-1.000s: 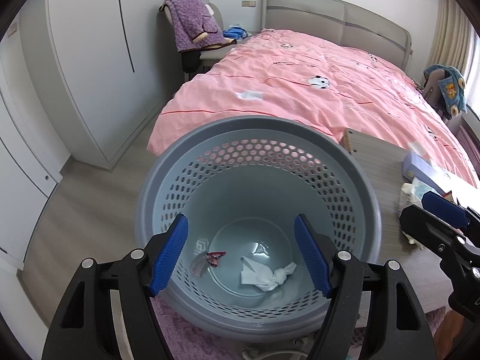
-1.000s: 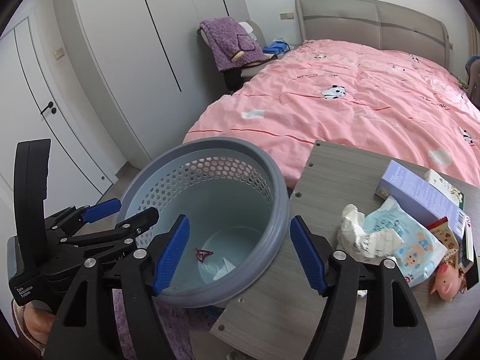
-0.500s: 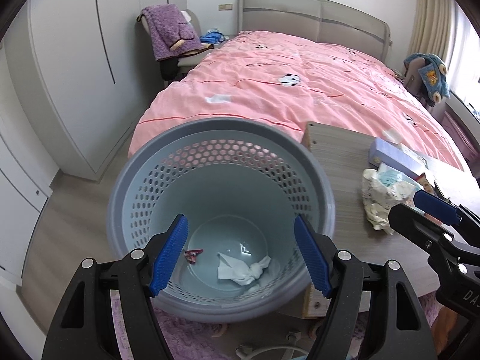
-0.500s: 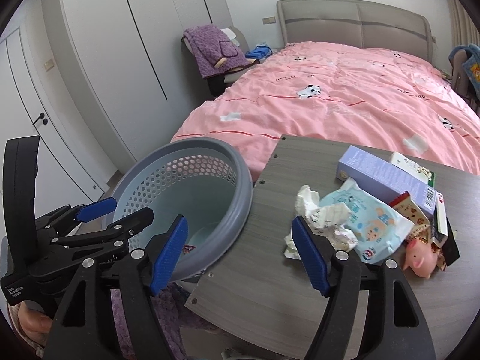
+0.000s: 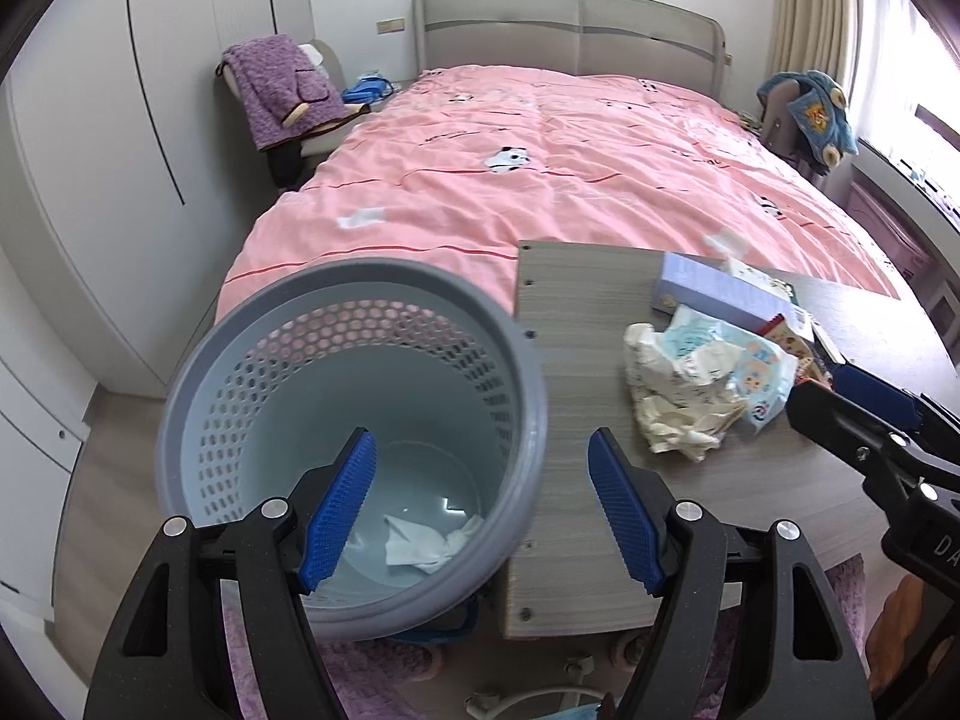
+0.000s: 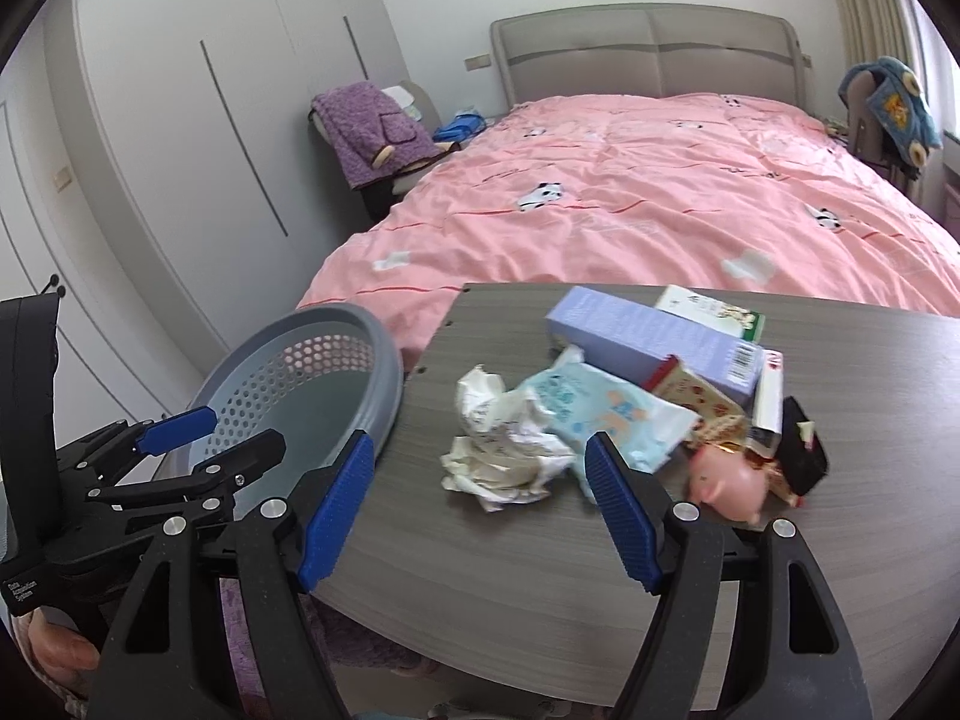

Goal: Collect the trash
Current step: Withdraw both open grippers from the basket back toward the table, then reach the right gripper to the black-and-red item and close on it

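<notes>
A grey-blue perforated bin (image 5: 354, 396) stands beside the grey table (image 5: 576, 324), with a crumpled white tissue (image 5: 429, 543) at its bottom. It also shows in the right wrist view (image 6: 312, 384). My left gripper (image 5: 480, 510) is open and empty above the bin's right rim. My right gripper (image 6: 480, 510) is open and empty over the table (image 6: 540, 570), just short of a crumpled paper wad (image 6: 504, 450) and a blue wipes packet (image 6: 606, 420). The wad (image 5: 672, 396) lies right of the bin.
A lilac box (image 6: 654, 342), small cartons, a pink pig toy (image 6: 729, 483) and a black object (image 6: 801, 450) lie on the table. A pink bed (image 6: 660, 192) is behind. A chair with a purple blanket (image 6: 372, 132) and white wardrobes stand left.
Both grippers have swung right, from over the bin toward the table. The paper wad and wipes packet now lie straight ahead of the right gripper. Both stay open.
</notes>
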Available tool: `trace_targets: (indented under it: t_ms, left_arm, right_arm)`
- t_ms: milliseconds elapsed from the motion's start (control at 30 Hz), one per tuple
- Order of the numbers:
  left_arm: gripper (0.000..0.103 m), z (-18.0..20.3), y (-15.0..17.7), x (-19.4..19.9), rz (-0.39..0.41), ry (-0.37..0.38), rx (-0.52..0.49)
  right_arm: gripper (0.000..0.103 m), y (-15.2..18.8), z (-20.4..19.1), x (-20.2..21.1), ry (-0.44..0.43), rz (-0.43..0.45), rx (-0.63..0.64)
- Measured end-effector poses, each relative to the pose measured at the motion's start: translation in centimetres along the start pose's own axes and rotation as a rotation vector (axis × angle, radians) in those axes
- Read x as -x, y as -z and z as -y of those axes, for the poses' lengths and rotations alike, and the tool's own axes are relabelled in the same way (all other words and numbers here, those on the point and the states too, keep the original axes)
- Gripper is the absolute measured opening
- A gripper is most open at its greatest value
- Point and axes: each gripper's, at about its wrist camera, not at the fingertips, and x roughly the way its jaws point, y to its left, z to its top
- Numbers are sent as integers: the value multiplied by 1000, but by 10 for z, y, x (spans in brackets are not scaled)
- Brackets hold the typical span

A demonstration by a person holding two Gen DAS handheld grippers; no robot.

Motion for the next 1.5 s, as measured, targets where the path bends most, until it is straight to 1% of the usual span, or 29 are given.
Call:
trace_targets:
  t_ms: [167, 300, 500, 700, 900, 1133, 1300, 1367, 1500]
  left_arm:
    - [70, 20, -3, -4, -14, 25, -29]
    - [70, 36, -3, -8, -30, 46, -41]
    - [70, 57, -6, -15, -45, 62, -63]
    - [70, 79, -8, -23, -58, 62, -92]
    - [70, 93, -10, -33, -79, 53, -111]
    - [70, 95, -10, -39, -93, 35, -111]
    - [70, 94, -10, -40, -96, 28, -113]
    - [70, 95, -11, -40, -96, 29, -114]
    - [70, 95, -11, -40, -98, 29, -117]
  right_arm:
    - [73, 5, 27, 12, 33, 16, -44]
    - [73, 11, 48, 17, 60, 12, -79]
    - [73, 20, 82, 26, 96, 18, -142]
    - [73, 29, 117, 28, 141, 15, -210]
    - [73, 33, 143, 18, 176, -6, -253]
    - [73, 28, 156, 3, 168, -25, -249]
    - [68, 24, 158, -4, 148, -31, -250]
    - [64, 23, 158, -7, 142, -34, -250]
    - [60, 21, 158, -14, 125, -51, -255]
